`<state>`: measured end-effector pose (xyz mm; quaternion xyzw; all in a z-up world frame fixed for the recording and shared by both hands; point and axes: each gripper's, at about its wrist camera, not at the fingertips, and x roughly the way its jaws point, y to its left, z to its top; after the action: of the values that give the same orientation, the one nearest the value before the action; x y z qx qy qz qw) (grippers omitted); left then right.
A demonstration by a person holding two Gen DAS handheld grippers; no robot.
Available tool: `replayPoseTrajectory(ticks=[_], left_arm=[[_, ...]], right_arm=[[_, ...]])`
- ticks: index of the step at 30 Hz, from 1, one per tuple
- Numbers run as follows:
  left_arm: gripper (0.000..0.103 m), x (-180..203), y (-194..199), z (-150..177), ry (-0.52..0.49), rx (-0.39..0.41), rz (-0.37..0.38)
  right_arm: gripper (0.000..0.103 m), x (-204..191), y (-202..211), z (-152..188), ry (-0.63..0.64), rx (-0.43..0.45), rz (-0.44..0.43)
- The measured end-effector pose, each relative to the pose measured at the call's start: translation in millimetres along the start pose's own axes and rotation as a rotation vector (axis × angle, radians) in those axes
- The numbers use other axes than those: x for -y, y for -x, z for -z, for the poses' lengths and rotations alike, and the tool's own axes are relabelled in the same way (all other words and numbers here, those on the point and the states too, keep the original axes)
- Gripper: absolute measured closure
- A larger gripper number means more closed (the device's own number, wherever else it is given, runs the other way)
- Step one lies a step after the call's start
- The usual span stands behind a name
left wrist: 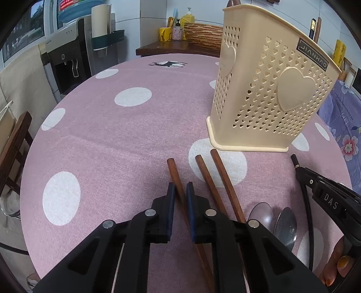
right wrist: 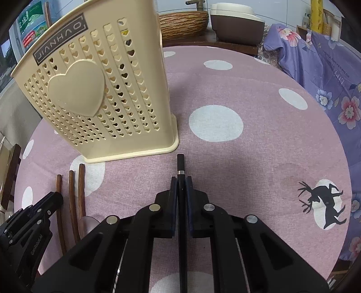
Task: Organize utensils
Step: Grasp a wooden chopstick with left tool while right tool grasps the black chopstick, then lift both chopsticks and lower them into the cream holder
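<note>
Three wooden chopsticks [left wrist: 222, 180] on the pink polka-dot tablecloth [left wrist: 126, 139], side by side, tips toward the base of the cream utensil holder [left wrist: 268, 90]. Leftmost one [left wrist: 174, 173] running between the blue pads of the left gripper [left wrist: 179, 193]; jaws set narrowly either side of it, contact not clear, so grasp or release impossible to tell. Other two just right of that gripper, close together, near ends hidden under its body. Two metal spoons [left wrist: 274, 219] lying further right, bowls up, beside the chopsticks.

Black chopstick [right wrist: 181, 171] with a silver band clenched between the fingers of the right gripper [right wrist: 181, 183], pads pressed to both sides, tip pointing at the holder's near corner and just short of it. Same black stick [left wrist: 294, 161] visible in the left view, jutting from the right gripper at the frame's edge.

Holder [right wrist: 101, 90] standing upright on the cloth, heart-perforated walls, raised heart, "JIANHAO" label near the rim. Black deer print [right wrist: 322, 202] on the cloth well to the right. Woven basket [right wrist: 183, 21] beyond the table.
</note>
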<state>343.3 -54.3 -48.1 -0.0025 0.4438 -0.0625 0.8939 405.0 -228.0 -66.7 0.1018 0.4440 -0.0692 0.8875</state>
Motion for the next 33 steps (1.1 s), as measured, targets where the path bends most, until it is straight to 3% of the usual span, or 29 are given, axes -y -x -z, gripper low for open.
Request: replayPoseTrajectory(ticks=[10, 21, 26, 33], left_arm=[[0.094, 3, -2, -2, 0.005, -0.002, 0.012], [0.095, -1, 9, -8, 0.031, 0.035, 0.048], [0.095, -5, 33, -17, 0.045, 0.096, 0.084], [0.095, -17, 86, -39, 0.073, 0.243, 0.131]], right_arm=[[0.095, 11, 2, 0, -0.011, 0.007, -0.033], [0.095, 24, 21, -5, -0.025, 0.082, -0.095], [0.095, 29, 48, -14, -0.012, 0.149, -0.137], [0.095, 33, 104, -25, 0.023, 0.277, -0.194]])
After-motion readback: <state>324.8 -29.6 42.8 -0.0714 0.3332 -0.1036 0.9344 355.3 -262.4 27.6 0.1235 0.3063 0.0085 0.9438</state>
